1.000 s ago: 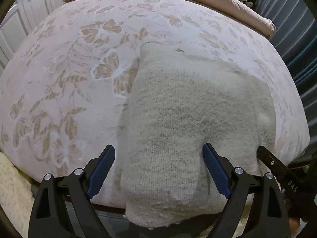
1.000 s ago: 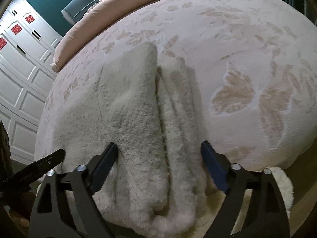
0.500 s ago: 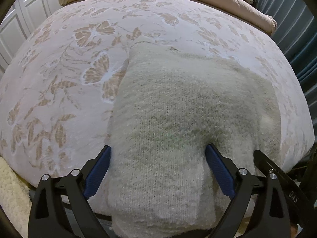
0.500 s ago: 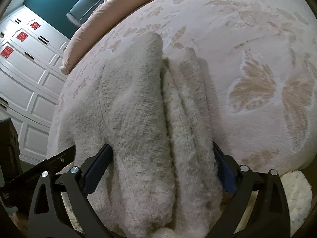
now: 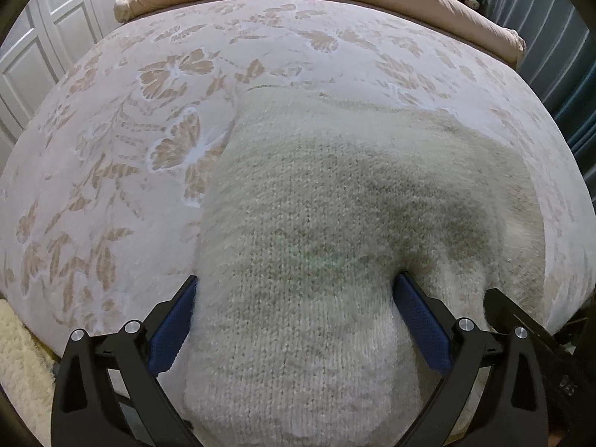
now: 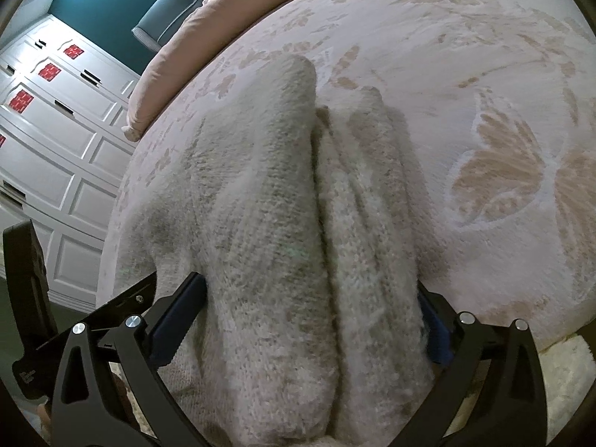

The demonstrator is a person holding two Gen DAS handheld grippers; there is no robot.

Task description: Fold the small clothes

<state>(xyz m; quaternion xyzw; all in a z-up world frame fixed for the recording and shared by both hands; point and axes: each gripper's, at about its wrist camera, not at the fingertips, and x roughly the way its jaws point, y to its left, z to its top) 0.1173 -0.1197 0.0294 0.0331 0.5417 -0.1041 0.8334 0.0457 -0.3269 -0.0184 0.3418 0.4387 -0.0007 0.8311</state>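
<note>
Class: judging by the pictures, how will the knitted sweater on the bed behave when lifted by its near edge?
The knitted sweater will probably droop, since its folds already slump softly. Its fuzzy knit should grip the blue pads. It looks bulky but likely light.

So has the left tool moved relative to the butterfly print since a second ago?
Yes. The left tool has advanced over the knit garment, toward the butterfly print on the bedspread, its jaws just opening wider.

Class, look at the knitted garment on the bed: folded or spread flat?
Folded: the knitted garment lies in stacked layers, with a doubled edge beside the top layer.
</note>
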